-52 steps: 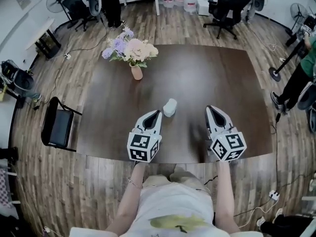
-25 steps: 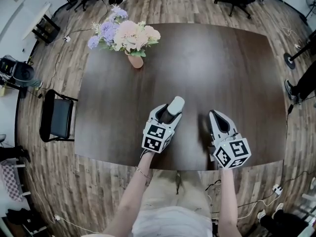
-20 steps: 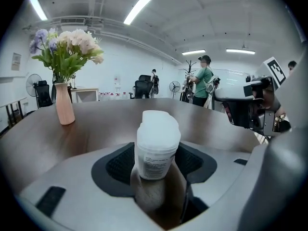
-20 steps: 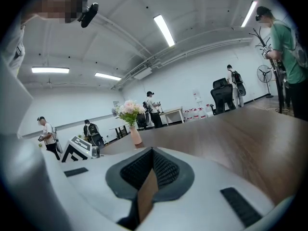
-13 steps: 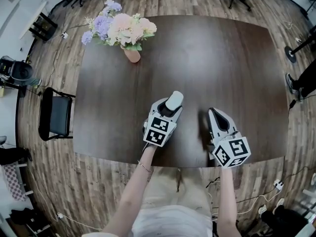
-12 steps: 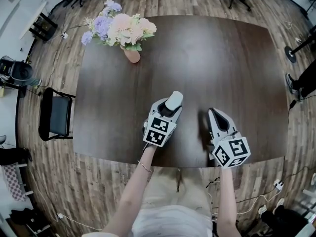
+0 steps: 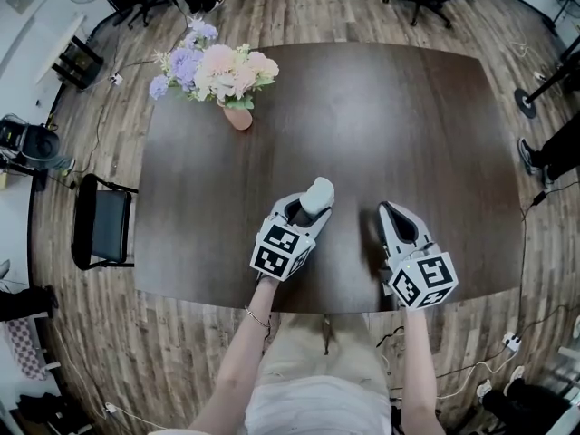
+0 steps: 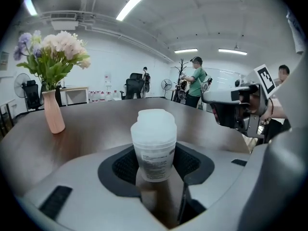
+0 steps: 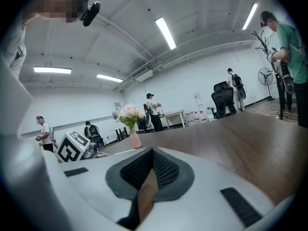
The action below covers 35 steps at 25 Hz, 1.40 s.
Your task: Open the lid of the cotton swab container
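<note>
Left gripper view: container (image 8: 154, 146) sits upright btwn the jaws of the L gripper (image 7: 306, 208), long axis vertical, its lid (image 8: 153, 118) poking up clear above the pads. Jaws stand wide & have just been closing on its lower body; the pads are v. close to its sides, but no firm clamp is evident yet. R gripper (image 7: 385, 208) is pinched fully together w/ nothing in it, low over the table (image 8: 86, 134), to the container's right & apart from it, pointing roughly the same way. Key relation, as I judge it: the lid is the free top end, leftward of R's tips, so R is the one to go for it once its jaws spread. L only steadies the body.
</note>
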Tool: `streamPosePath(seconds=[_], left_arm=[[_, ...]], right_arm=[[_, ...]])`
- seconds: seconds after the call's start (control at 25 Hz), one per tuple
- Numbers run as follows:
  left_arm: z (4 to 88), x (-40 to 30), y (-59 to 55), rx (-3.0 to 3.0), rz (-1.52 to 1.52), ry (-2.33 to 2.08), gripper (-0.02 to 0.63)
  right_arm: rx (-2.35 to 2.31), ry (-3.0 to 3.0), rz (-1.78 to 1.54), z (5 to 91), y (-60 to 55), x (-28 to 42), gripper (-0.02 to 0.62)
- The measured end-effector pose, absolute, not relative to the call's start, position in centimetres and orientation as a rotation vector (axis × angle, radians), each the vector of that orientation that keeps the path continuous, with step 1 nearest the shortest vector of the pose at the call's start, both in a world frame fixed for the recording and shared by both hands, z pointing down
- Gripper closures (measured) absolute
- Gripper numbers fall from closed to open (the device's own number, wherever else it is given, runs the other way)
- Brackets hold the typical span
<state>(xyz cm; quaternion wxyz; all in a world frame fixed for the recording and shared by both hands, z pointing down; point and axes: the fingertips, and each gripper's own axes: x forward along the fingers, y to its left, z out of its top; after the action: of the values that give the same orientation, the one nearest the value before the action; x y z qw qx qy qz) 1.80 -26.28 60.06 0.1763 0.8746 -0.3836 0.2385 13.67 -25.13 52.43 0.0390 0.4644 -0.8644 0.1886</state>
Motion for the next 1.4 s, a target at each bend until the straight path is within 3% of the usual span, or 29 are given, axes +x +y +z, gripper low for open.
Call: streamPosePath(seconds=[0.84, 1.16, 1.4], left_arm=[[44.5, 5.8, -19.2, 2.787, 0.577, -0.497, 0.388], [41.6, 6.6, -17.6, 2.862, 0.588, -0.365, 0.388], [40.2, 7.8, -16.2, 2.891, 0.574, -0.253, 0.388]], right_arm=[[0.599, -3.106, 0.501, 38.4, -21.7, 10.0, 0.562], [0.276, -3.080, 0.468, 35.3, -19.2, 8.0, 0.371], [0.131, -3.013, 0.389, 35.0, -17.8, 6.6, 0.307]])
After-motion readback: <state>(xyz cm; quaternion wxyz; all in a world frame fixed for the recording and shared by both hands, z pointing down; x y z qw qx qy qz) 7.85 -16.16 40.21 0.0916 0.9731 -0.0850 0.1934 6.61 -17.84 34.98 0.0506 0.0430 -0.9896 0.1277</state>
